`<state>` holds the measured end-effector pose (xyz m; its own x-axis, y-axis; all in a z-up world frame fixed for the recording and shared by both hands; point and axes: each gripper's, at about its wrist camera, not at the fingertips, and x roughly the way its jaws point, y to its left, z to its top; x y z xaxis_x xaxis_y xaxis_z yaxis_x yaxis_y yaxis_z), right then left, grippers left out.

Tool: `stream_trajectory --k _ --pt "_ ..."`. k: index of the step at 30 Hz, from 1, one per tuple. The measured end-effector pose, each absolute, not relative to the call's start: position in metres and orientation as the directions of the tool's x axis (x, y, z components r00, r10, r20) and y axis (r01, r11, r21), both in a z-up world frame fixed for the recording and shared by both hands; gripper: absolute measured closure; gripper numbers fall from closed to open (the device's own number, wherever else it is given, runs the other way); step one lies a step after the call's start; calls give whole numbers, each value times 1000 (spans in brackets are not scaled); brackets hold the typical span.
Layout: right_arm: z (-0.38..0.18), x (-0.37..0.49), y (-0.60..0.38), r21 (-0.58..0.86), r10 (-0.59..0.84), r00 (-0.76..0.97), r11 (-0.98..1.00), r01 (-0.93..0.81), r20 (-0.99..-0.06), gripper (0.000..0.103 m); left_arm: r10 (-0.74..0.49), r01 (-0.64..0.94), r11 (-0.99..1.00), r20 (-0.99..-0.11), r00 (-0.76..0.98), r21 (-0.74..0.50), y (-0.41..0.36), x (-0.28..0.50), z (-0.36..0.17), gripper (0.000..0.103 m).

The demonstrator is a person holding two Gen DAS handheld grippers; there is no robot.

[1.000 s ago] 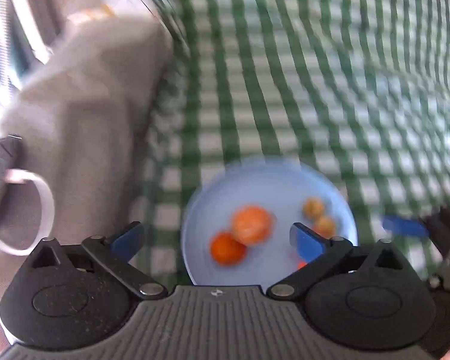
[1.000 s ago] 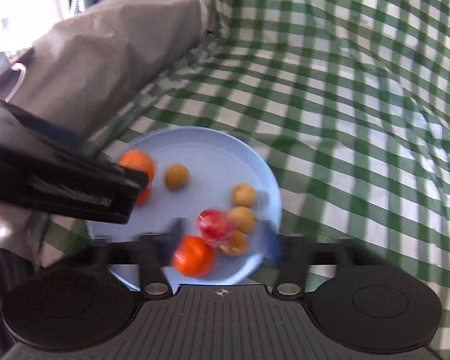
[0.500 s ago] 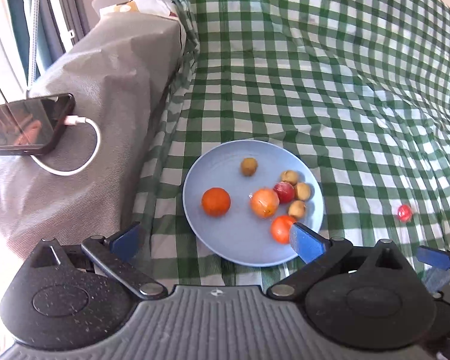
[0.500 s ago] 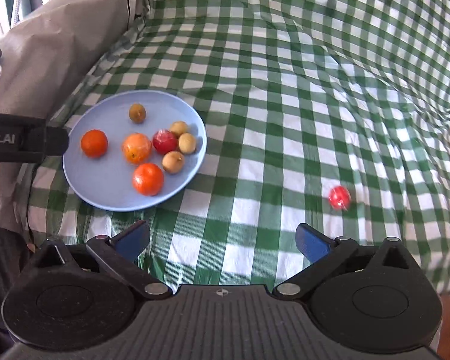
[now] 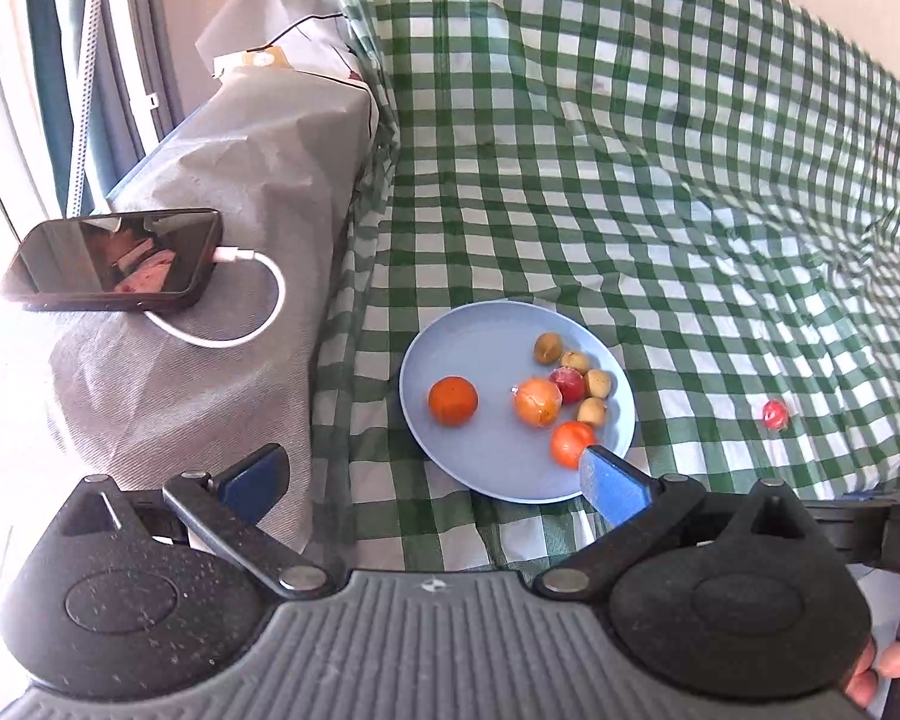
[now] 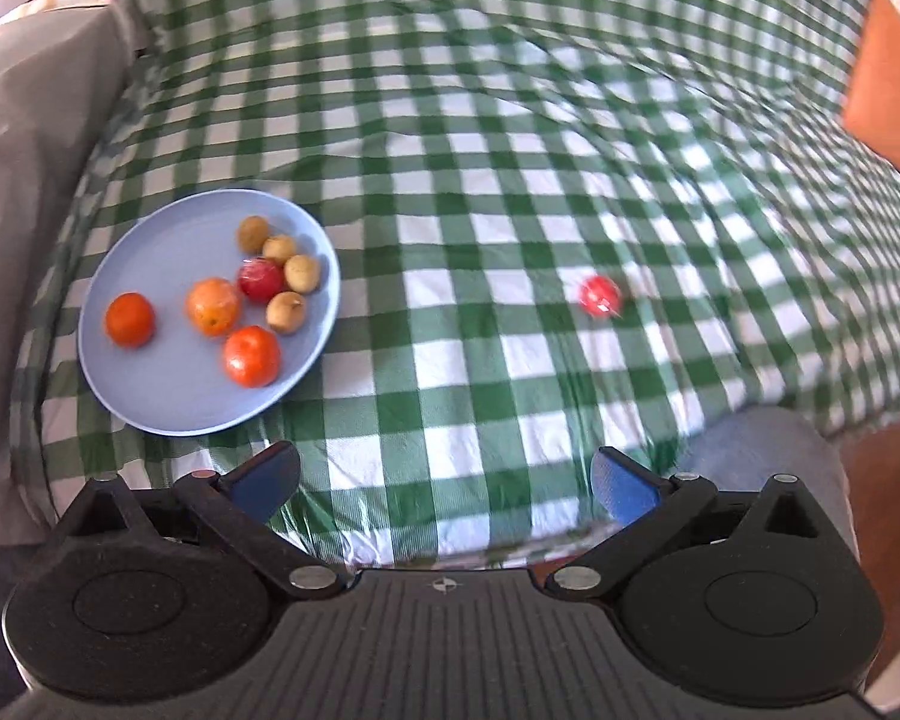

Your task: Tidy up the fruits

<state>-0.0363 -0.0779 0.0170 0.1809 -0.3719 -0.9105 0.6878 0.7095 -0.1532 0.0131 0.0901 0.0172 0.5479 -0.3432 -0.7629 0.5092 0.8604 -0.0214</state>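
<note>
Both my left gripper (image 5: 432, 480) and right gripper (image 6: 444, 483) were spread wide, holding nothing. A blue plate (image 6: 150, 240) of fruit sat on the checked cloth (image 6: 480, 150); one red fruit (image 6: 600, 295) lay well apart, right of it

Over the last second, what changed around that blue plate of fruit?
Both grippers pulled back from the plate: a second ago they hung close over it; now the left gripper and right gripper sit farther off, open and empty. A small red fruit alone on the checked cloth came into view. The fruit on the plate kept its places.
</note>
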Motion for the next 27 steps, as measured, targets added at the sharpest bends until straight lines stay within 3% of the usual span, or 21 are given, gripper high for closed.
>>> stream_trajectory --k 8,19,27 --pt "36 -48 -62 -138 -412 254 716 684 -875 1 -376 545 838 -759 531 -34 81 6 20 0" --pt "37 -96 -115 25 -405 360 634 773 -841 1 -330 561 826 -770 546 43 40 4 20 0" --pt "39 -73 -100 76 -251 498 834 546 -830 1 -275 540 839 -802 531 70 46 6 28 0"
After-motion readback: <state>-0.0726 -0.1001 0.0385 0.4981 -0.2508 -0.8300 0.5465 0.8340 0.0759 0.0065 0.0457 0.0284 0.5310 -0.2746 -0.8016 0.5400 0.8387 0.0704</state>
